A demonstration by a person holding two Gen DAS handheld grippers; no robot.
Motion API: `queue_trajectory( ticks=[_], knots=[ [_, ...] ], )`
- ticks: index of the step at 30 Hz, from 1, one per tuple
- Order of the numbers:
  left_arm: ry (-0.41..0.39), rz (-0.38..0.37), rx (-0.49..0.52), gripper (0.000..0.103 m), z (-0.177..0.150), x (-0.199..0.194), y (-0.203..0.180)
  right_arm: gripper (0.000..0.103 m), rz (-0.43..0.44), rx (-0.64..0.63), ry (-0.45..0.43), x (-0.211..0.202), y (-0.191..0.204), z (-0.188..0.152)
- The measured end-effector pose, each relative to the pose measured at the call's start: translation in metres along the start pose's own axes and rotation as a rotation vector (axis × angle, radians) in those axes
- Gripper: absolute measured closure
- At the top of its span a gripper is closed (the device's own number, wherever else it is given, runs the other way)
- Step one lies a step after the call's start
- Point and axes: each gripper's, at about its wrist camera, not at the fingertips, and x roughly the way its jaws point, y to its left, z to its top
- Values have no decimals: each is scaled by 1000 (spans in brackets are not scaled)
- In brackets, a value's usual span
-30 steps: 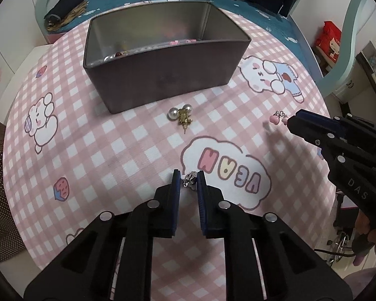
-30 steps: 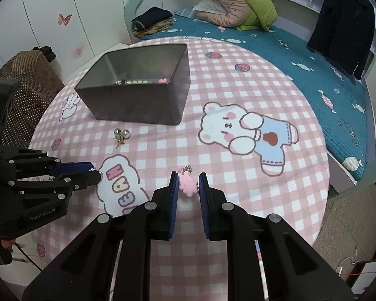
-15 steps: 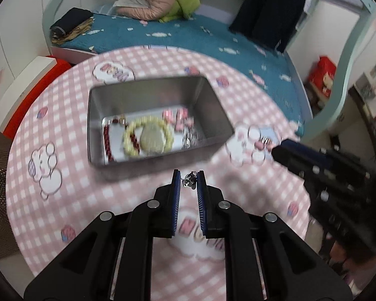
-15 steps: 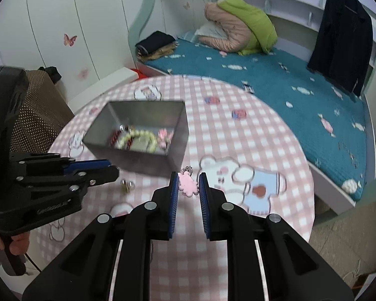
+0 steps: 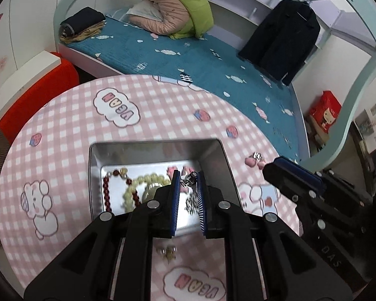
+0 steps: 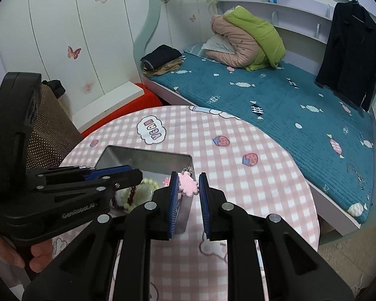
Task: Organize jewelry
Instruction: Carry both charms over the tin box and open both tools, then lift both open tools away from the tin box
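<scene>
The left tongs (image 5: 188,179) are clamped on a small silver earring (image 5: 190,178) above the metal tin (image 5: 160,148) at the middle of the bench (image 5: 62,155). The right tongs (image 6: 187,184), clamped on a pink charm (image 6: 187,185), hang over the tin's right edge. "GenRobot.AI" marks the left tool; the cloth reads "VEAN".

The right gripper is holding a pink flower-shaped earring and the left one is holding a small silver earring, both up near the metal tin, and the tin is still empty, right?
Not quite: the metal tin is not empty. The left wrist view shows a pale green bead bracelet and a dark red bead string inside. The rest holds: the right gripper grips the pink earring, the left gripper the silver earring.
</scene>
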Motion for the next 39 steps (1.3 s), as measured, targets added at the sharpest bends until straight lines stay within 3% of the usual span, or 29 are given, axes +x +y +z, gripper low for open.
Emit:
queue_trajectory(
  ticks=[6, 7, 8, 9, 10, 12, 16, 23, 25, 28, 39],
  knots=[
    [-23, 31, -7, 88, 13, 7, 7, 88, 14, -9, 9, 10, 3, 9],
    [-24, 47, -1, 82, 13, 9, 7, 88, 17, -11, 9, 11, 3, 10],
    [-14, 60, -3, 46, 13, 10, 9, 88, 21, -13, 10, 12, 4, 11],
    [2, 89, -22, 27, 13, 12, 12, 88, 23, -15, 11, 12, 4, 12],
    [-9, 112, -43, 24, 12, 11, 16, 88, 25, -16, 12, 13, 4, 12],
    [-35, 65, -72, 24, 11, 5, 24, 88, 27, -18, 17, 15, 4, 13],
    [-32, 116, -49, 24, 11, 0, 31, 88, 34, -22, 24, 17, 6, 14],
    [-18, 125, -5, 24, 10, -5, 29, 86, 36, -35, 29, 21, 11, 19],
    [-19, 123, -6, 24, 11, -5, 29, 78, 29, -32, 35, 21, 10, 21],
    [-16, 126, -3, 24, 11, -5, 29, 74, 18, -17, 36, 21, 8, 21],
    [-2, 126, -13, 24, 6, -13, 29, 73, -1, 11, 50, 17, 5, 16]
  ],
)
